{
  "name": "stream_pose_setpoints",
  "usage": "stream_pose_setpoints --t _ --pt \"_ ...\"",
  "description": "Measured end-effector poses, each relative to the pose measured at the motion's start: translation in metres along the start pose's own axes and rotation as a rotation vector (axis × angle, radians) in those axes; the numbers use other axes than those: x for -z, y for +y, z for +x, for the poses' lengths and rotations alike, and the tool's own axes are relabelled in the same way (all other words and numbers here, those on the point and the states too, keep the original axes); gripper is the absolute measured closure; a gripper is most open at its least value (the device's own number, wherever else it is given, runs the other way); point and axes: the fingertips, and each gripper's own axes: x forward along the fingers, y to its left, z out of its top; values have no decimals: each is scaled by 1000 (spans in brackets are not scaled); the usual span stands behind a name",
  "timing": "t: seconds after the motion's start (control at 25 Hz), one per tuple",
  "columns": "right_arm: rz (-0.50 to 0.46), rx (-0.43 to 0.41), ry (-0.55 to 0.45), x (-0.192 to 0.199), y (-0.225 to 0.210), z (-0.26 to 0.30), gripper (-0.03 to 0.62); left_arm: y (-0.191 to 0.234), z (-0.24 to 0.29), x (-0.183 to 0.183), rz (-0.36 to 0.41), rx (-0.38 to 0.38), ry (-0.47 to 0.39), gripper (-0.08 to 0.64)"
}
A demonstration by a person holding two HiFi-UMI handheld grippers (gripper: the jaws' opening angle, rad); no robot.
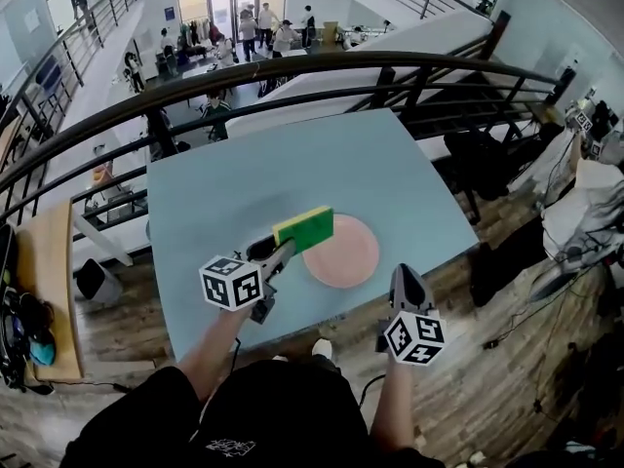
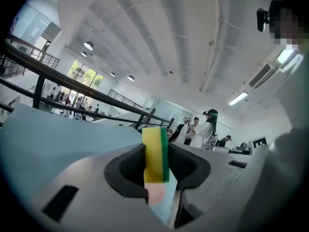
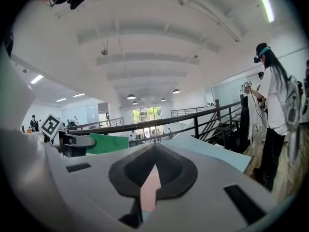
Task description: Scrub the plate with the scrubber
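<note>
A round pink plate (image 1: 343, 253) lies on the light blue table (image 1: 292, 159) near its front edge. My left gripper (image 1: 283, 247) is shut on a yellow and green scrubber sponge (image 1: 303, 229), which sits over the plate's upper left rim. In the left gripper view the sponge (image 2: 155, 153) stands on edge between the jaws, with a bit of plate (image 2: 156, 193) below it. My right gripper (image 1: 404, 273) hovers just off the plate's right side, shut and holding nothing. In the right gripper view a sliver of plate (image 3: 149, 190) shows behind the jaws and the sponge (image 3: 108, 143) is at the left.
A dark metal railing (image 1: 292, 74) curves behind the table, with a lower floor and people beyond. A wooden bench (image 1: 44, 281) with bags stands at the left. A person wearing a headset (image 3: 275, 105) stands to the right. Cables and gear lie on the floor at the right.
</note>
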Motion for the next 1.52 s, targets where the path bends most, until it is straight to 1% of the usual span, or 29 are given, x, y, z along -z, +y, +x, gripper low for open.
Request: stream_pose_setpoints --t 0.12,0.32,0.48,0.6,0.68,0.84,0.96,1.24,1.52 --pt "-18 -10 -15 -3 9 -12 586 -10 -10 -11 50 -8 -34 428" --pt "-50 -24 -37 -7 13 -29 586 -30 -25 -18 160 -53 -77 428" --pt "-69 -65 -53 -21 6 -32 586 -59 -26 -29 262 -96 -128 428" --pt "-82 -103 -62 -31 8 -36 586 -78 -27 -32 336 -122 -151 428" --pt "-91 -118 -73 -37 7 -39 586 -86 -26 -36 372 -137 -171 428" --pt "-98 -141 -90 -47 3 -45 586 -99 -27 -46 404 -175 -215 428" --pt "-98 -149 -101 -53 -2 -48 586 -104 -28 -51 409 -189 -244 428" --pt "-88 -159 -117 -54 -4 -47 586 -105 -27 -54 426 -212 -253 428" --pt "-87 -154 -109 -50 -10 -43 586 -101 -22 -53 429 -223 -245 428"
